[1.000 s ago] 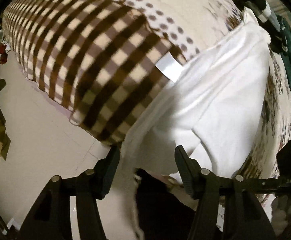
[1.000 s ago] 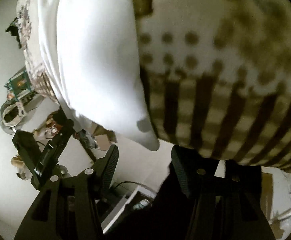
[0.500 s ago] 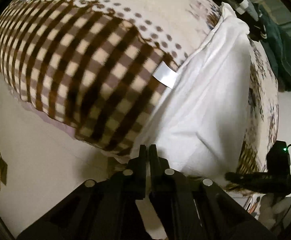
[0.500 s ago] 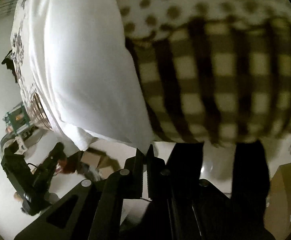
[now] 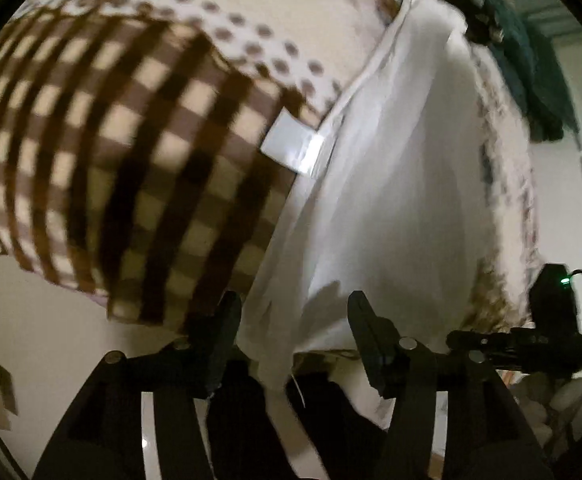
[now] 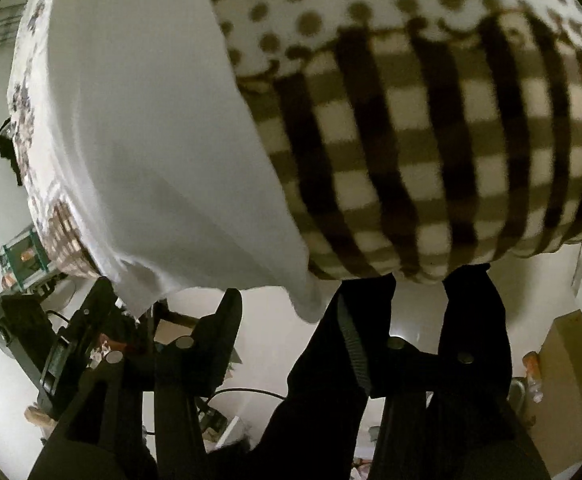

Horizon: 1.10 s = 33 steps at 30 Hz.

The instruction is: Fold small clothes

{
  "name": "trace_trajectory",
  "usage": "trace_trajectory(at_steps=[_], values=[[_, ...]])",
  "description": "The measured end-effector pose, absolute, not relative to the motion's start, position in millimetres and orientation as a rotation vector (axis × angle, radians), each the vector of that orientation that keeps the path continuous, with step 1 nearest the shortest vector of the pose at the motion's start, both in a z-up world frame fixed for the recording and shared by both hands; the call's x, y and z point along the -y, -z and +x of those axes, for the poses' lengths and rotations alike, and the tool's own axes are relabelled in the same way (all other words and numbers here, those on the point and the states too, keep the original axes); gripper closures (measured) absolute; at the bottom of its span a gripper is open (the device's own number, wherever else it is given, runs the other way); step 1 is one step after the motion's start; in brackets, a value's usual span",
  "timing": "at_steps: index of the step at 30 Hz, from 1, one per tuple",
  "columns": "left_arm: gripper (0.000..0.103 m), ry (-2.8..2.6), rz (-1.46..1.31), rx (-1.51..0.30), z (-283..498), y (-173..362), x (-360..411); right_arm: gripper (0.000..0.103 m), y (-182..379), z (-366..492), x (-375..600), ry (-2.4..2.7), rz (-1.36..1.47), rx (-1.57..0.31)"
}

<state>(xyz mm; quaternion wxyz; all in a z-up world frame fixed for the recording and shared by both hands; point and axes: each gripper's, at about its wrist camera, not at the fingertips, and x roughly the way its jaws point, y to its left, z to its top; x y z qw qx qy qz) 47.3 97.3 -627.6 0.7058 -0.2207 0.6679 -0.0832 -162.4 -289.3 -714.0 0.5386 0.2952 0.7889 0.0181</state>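
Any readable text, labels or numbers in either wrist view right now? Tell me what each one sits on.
None can be read.
White tag at the edge of the white garment, against the checked blanket: blurred, no letters show.
Cardboard box on the floor in the right wrist view: a small pale sticker, too small to read.
Green light on the black device: a lamp only, no sign.

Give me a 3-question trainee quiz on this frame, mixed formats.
1. True or false: the left gripper is clamped shut on the white garment.
2. What does the white garment lie on? A) bare floor B) brown checked blanket C) wooden shelf
3. Fill in: the right gripper has its jaws ____.

Key: 1 false, both fingers stand apart with the hem hanging between them; 2 B; 3 open.
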Motion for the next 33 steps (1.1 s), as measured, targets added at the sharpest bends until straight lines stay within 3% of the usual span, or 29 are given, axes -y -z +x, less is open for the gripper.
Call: trace_trajectory(at_steps=[1, 2, 3, 7, 10, 12, 14, 15, 16, 17, 24, 33], values=[[0.068, 0.172, -0.468, -1.476, 48, 630, -95, 0.054, 718, -165, 290, -0.025, 0.717, -1.861], [0.099, 0.169, -0.453, -1.465, 48, 632, -94, 0.088, 722, -166, 287, -0.011, 0.719, -1.843], [0.100, 0.161, -0.448, -1.471, 48, 633, -94, 0.098, 724, -168, 288, 0.010, 0.720, -1.836], [0.100, 0.172, -0.463, -1.469, 44, 632, -104, 0.099, 734, -170, 294, 0.020, 0.694, -1.866], [0.096, 0.211, -0.448, -1.509, 46, 618, -107, 0.091, 727, -158, 287, -0.033, 0.666, -1.937], [0.093, 0.214, -0.435, -1.542, 51, 602, -110, 0.066, 712, -149, 293, -0.071, 0.713, -1.928], [0.074, 0.221, -0.418, -1.522, 59, 587, -109, 0.050, 691, -133, 306, -0.101, 0.764, -1.871], [0.066, 0.232, -0.417, -1.489, 66, 578, -110, 0.050, 680, -121, 313, -0.111, 0.773, -1.832], [0.047, 0.243, -0.427, -1.459, 75, 573, -109, 0.050, 673, -111, 321, -0.106, 0.781, -1.803], [0.040, 0.249, -0.441, -1.432, 86, 570, -110, 0.050, 670, -102, 327, -0.101, 0.791, -1.780], [0.040, 0.289, -0.487, -1.257, 219, 568, -79, 0.050, 670, 1, 375, -0.086, 0.909, -1.559], [0.040, 0.342, -0.450, -1.150, 408, 569, -10, 0.050, 679, 209, 425, -0.173, 1.075, -1.302]])
